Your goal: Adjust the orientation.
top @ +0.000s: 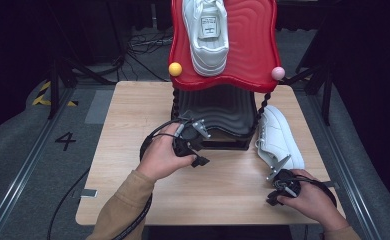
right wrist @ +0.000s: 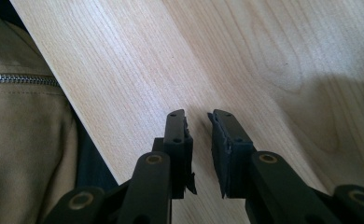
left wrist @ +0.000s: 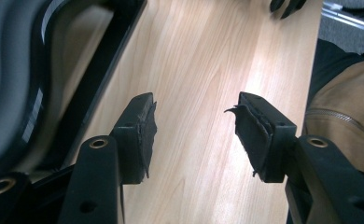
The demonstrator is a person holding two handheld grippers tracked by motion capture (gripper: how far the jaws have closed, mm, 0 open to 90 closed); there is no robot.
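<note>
A white sneaker (top: 206,35) lies on the red wavy top shelf (top: 253,45) of a small rack. A second white sneaker (top: 279,140) lies on the wooden table (top: 133,115), to the right of the rack. My left gripper (top: 195,155) sits low at the front of the rack's black base. In the left gripper view the left gripper (left wrist: 194,126) is open wide over bare wood, the base frame (left wrist: 110,60) to its left. My right gripper (top: 273,198) rests near the table's front right, just in front of that sneaker's heel. The right gripper (right wrist: 199,122) shows a narrow gap with nothing in it.
The rack has a dark grey wavy lower shelf (top: 218,112), twisted black posts, a yellow ball (top: 175,69) and a pink ball (top: 278,73) at its front corners. A tan jacket (right wrist: 17,116) borders the table's near edge. Cables trail from both grippers.
</note>
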